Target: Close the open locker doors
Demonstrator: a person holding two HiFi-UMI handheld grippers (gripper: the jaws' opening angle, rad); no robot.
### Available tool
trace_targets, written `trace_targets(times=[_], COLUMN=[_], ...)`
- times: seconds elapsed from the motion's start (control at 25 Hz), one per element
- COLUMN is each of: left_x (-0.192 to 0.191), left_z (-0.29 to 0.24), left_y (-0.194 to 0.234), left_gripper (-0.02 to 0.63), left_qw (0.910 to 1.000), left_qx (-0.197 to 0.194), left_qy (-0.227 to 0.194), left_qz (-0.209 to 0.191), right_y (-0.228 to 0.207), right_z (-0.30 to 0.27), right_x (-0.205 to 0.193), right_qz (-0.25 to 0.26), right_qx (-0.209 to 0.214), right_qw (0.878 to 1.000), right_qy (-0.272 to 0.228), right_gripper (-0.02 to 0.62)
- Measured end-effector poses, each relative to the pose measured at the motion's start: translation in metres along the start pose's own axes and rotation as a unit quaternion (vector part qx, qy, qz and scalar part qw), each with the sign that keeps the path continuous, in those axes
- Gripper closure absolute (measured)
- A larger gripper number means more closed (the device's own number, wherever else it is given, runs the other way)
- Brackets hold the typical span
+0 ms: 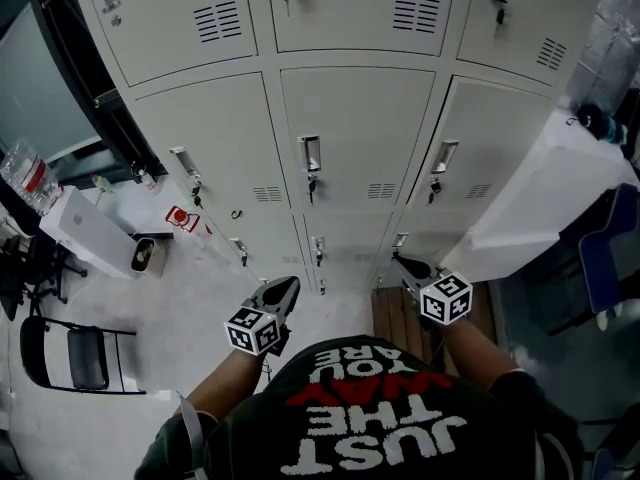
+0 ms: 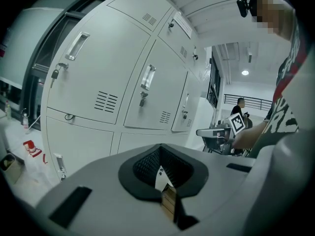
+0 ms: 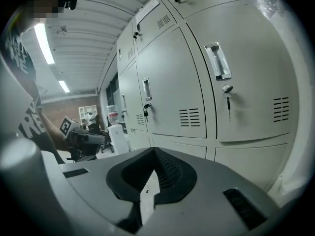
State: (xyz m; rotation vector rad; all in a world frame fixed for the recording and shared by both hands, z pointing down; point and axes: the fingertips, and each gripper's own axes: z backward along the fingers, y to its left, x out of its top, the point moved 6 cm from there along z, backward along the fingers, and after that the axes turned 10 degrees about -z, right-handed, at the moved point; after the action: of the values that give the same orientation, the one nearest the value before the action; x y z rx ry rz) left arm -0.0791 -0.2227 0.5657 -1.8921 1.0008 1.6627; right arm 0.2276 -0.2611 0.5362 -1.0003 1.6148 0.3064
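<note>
A bank of pale grey lockers [image 1: 350, 138] fills the head view, and every door I see lies flush in its frame. The middle door [image 1: 345, 138] carries a chrome handle with a key below it. The left gripper [image 1: 279, 293] is held low in front of the bottom row, jaws together and empty. My right gripper [image 1: 405, 266] hovers near the bottom right door [image 1: 425, 233], also shut on nothing. In the left gripper view the jaws [image 2: 162, 176] point at the lockers [image 2: 113, 82]. The right gripper view's jaws [image 3: 150, 181] face the doors [image 3: 236, 82] at a slant.
A white table [image 1: 85, 230] with bottles and a red packet stands at the left, with a black folding chair [image 1: 80, 356] below it. A large white box [image 1: 540, 193] leans at the right beside a blue chair [image 1: 610, 248]. Wooden slats [image 1: 395, 318] lie by my feet.
</note>
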Motion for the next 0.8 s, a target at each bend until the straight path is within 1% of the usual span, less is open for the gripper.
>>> trace_targets(times=[0.36,0.8], left_x=[-0.005,-0.005], left_z=[0.0,-0.01], left_y=[0.002,-0.002], left_gripper=[0.598,0.598], left_qw=[1.0,1.0], left_qx=[0.001,-0.009], left_qy=[0.001,0.001], left_qz=[0.005,0.003], right_y=[0.001,-0.005], right_z=[-0.002,0.003], right_x=[-0.006,-0.01], right_qz=[0.008,0.012], right_qx=[-0.004,-0.01], right_qw=[1.0,1.0], right_qy=[0.016,0.023], right_gripper=[0.561,0.561])
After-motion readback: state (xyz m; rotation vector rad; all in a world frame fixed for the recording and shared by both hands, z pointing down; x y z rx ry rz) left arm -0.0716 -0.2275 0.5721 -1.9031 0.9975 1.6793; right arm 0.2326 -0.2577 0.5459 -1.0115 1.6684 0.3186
